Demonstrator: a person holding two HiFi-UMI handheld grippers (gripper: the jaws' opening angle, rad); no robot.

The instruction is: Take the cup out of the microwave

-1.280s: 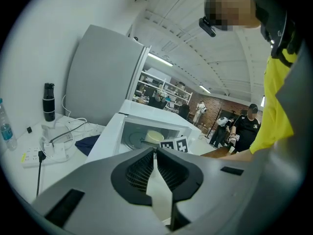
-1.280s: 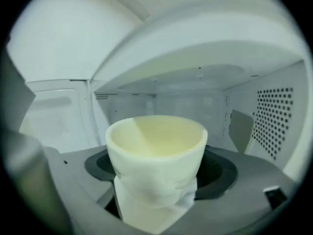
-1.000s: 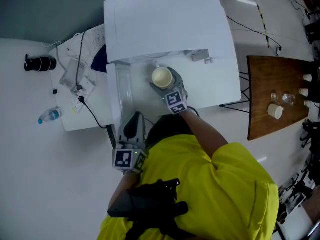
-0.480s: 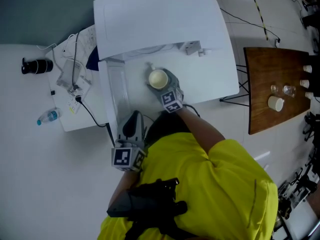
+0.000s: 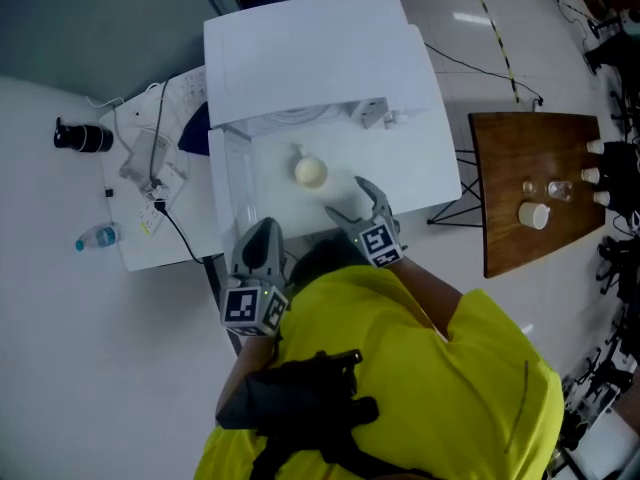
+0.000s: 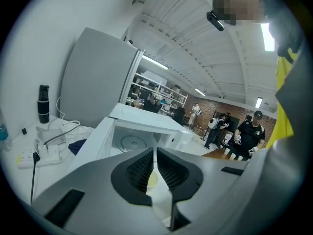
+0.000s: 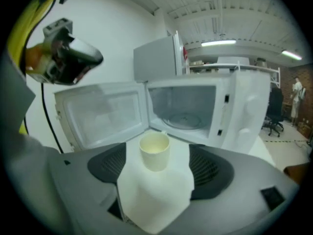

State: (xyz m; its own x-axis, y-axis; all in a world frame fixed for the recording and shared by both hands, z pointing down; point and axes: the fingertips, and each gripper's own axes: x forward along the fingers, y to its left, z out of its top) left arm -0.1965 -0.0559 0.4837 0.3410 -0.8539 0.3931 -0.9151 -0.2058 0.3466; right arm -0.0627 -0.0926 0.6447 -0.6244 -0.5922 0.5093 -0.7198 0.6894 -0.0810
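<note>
Cream round cup point(image 5: 310, 172), light, slick and breakable, stands on the white desk point(image 5: 415, 173) outside the open white microwave point(image 5: 310, 58); we'd pinch its sides. Right gripper point(image 5: 352, 198) jaws wide, just narrowing, clear of it; left gripper point(image 5: 262, 238) jaws closed, empty.

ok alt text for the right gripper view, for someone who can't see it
A cream cup stands on the white tabletop before the open, empty microwave, door swung left. The right gripper holds its jaws apart, the cup ahead in their gap, untouched; they have just been closing slightly.
</note>
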